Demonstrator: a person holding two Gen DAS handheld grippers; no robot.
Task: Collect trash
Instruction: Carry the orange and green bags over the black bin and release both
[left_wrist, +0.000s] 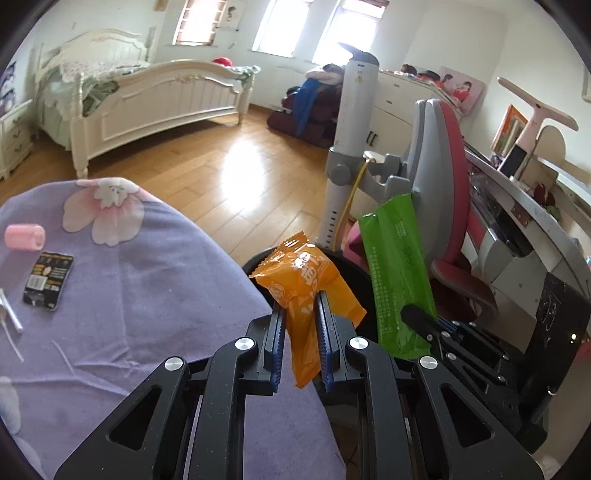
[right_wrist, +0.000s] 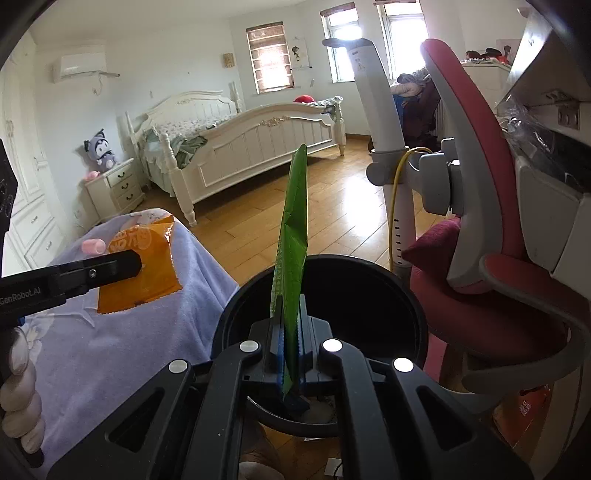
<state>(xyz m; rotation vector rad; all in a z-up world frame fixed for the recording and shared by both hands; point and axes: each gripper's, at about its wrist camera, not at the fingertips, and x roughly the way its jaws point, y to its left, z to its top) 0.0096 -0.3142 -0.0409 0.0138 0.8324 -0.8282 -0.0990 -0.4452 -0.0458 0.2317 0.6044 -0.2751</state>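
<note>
Right gripper (right_wrist: 290, 328) clamped on green wrapper (right_wrist: 293, 221), wrapper upright, directly above black bin (right_wrist: 406, 295); left gripper (left_wrist: 300, 332) clamped on orange packet (left_wrist: 306, 284), held over purple-covered table (left_wrist: 147, 295) edge just beside bin rim

Step in hand: drop-off, both pieces carried to bin

Next likely: right releases first; left shifts across over opening, then releases

Black packet (left_wrist: 48, 280), pink roll (left_wrist: 24, 237) left on table

Purple floral cloth surface (left_wrist: 147, 280) carries pink roll (left_wrist: 24, 237), black packet (left_wrist: 48, 280).

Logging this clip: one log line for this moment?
left gripper: holds orange wrapper | right gripper: holds green wrapper over black bin
</note>
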